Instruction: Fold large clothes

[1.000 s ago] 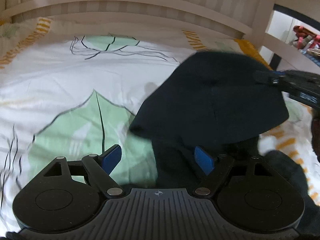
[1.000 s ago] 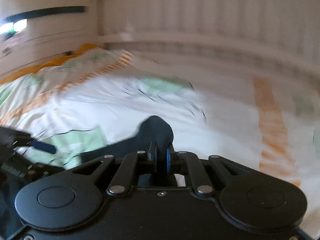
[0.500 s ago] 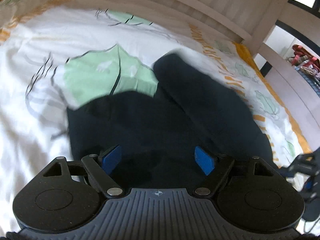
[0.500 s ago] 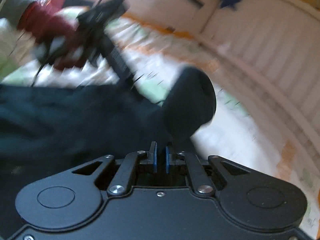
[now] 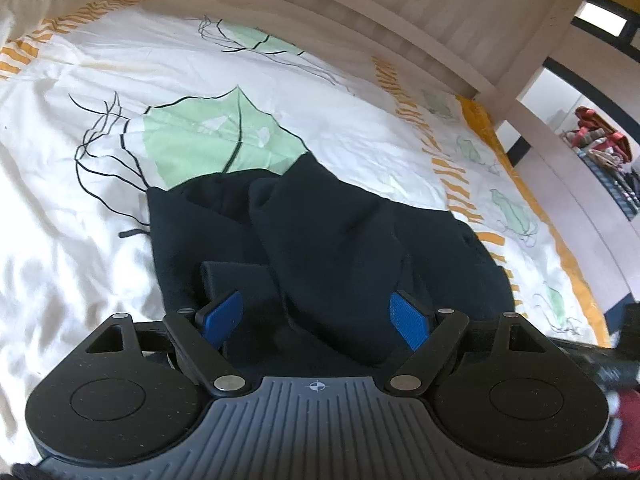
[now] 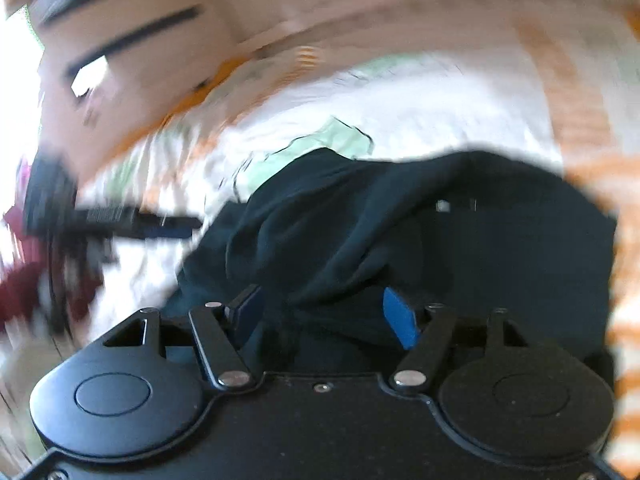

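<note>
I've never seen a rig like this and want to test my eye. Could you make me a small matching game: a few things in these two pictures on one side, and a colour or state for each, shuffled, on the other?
Things:
1. garment
2. bedsheet
3. left gripper
4. bed rail

Descriptions:
A. pale wooden slats along the far edge
B. jaws apart, hovering over dark cloth
C. dark navy, lying rumpled with a fold on top
D. white with green leaves and orange stripes

Pairs: 1-C, 2-D, 3-B, 4-A
</note>
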A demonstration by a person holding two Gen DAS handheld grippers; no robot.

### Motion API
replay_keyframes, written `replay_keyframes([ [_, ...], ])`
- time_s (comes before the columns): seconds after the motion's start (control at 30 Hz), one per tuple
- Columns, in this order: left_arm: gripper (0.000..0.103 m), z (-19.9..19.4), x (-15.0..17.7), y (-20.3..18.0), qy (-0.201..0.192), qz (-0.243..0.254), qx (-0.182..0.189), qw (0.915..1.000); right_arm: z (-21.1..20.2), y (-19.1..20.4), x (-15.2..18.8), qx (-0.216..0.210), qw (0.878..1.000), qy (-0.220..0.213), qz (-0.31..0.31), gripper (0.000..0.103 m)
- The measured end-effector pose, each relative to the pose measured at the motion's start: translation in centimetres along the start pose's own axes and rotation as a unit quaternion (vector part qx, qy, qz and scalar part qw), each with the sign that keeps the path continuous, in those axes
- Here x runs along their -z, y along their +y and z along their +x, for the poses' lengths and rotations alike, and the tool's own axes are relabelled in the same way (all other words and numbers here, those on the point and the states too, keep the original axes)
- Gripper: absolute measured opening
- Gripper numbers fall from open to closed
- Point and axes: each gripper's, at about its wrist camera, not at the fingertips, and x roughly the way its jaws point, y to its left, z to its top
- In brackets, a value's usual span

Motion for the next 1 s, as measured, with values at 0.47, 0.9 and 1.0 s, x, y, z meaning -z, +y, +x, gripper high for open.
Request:
replay_keyframes([
  [0.47,0.080,-0.1,0.0,0.1,-0.007,-0.007,0.004,0.9999,1.8,1.6,-3.8,0.099,0.986,-0.087,-0.098,0.017],
  [0.9,0.080,5.5,-1.4,-0.8,0.001,-0.060,0.023,0.9979,3.1,-5.2,-0.7,0.104,0.992,-0.041,0.061,0.056],
  [1.0,0.080,7.0,-1.8,-0.9,0.003,-0.069,0.013,0.9975,3.1,-5.5,-0.6,0.093,0.992,-0.049,0.075,0.059],
])
